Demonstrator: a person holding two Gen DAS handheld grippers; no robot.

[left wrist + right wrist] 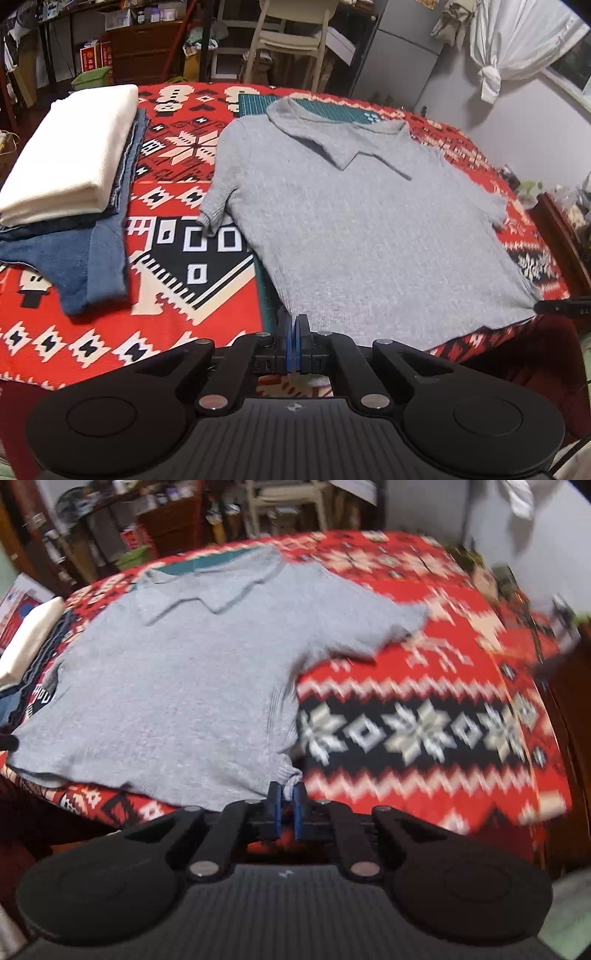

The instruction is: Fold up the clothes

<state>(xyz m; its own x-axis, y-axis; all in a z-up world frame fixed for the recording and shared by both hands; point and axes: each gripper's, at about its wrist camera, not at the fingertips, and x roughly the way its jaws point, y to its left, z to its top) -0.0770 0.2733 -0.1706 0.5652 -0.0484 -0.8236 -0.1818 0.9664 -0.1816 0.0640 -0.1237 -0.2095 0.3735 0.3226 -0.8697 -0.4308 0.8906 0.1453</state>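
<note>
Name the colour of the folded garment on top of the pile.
Cream white, clearest in the left wrist view.

A grey ribbed short-sleeved polo shirt (354,221) is lying spread out, front up, collar pointing away from the viewer and hem hanging at the near table edge. Its collar is lying open and flat, and both short sleeves are sticking out to the sides. The two bottom corners of the hem are being pinched and are bunching slightly. To the shirt's left, a folded cream garment (74,155) is sitting on top of folded blue denim clothes (92,266).
</note>
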